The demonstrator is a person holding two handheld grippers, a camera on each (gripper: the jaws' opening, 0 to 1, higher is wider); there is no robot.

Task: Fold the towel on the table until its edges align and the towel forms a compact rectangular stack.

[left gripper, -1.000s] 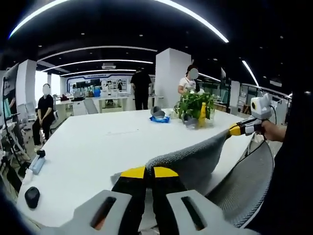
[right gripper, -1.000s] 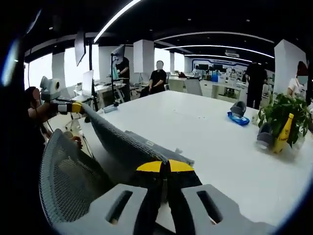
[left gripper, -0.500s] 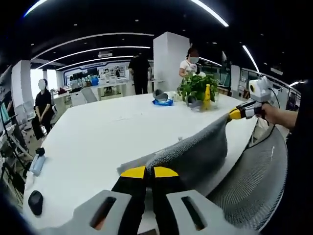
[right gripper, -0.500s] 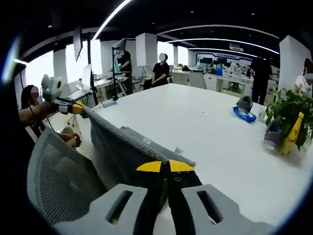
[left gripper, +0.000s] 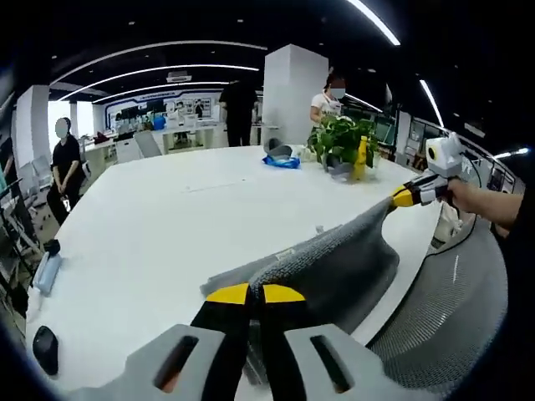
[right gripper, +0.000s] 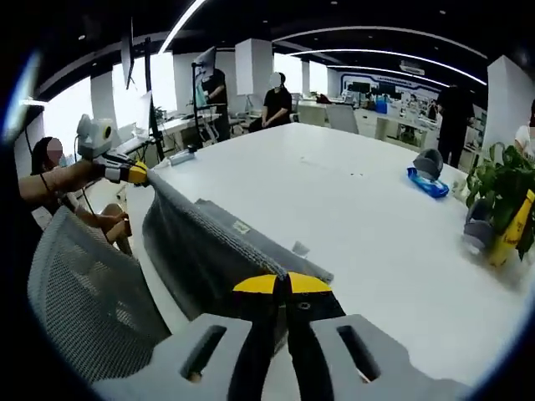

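Holding the grey terry towel (left gripper: 334,263) taut above the white worktop (left gripper: 167,225) near edge, left claw (left gripper: 255,294) and right claw (right gripper: 282,284) each clamp a corner; carry both forward level, aligning edges.

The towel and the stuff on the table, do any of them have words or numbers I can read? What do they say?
No text can be read here.
Towel: small pale tags on its edge, too small to read.
Yellow bottle by the plant: no label legible.
Far wall displays: too blurred to read.
Left hand-held gripper and right hand-held gripper: yellow tips, no lettering visible.
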